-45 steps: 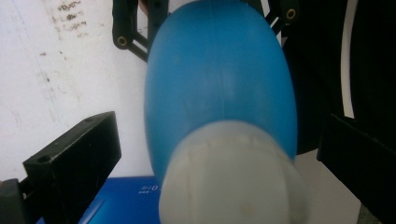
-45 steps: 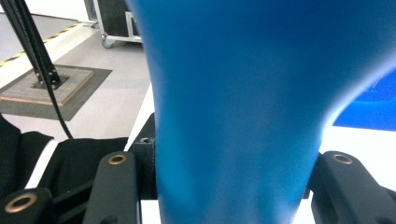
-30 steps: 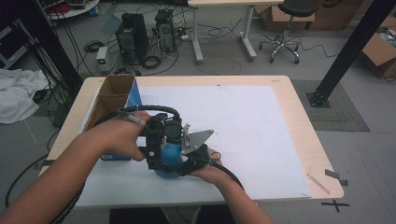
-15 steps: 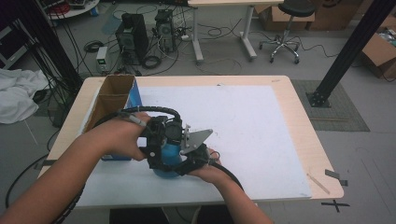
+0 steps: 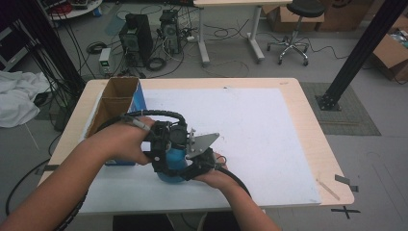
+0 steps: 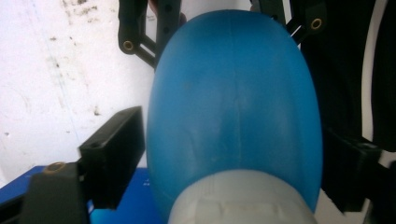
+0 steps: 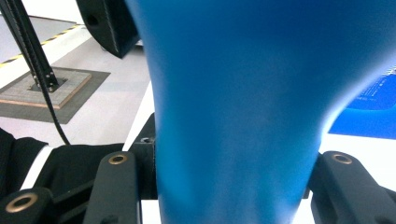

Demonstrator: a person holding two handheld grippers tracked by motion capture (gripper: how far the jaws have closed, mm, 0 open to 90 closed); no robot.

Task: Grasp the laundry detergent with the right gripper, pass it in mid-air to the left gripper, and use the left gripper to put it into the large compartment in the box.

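Note:
A blue plastic bottle with a pale grey cap is held just above the front left of the table between my two grippers. My right gripper is shut on it, its jaws pressed against both sides of the bottle in the right gripper view. My left gripper comes from the left with the cap end toward its camera. Its jaws have just been closing around the bottle. The left gripper's pad still stands a sliver off the bottle's side.
An open cardboard box stands at the table's left edge, with a blue box in front of it beside the hands. A white sheet covers the tabletop. Computers, cables, a chair and a black post base stand on the floor beyond.

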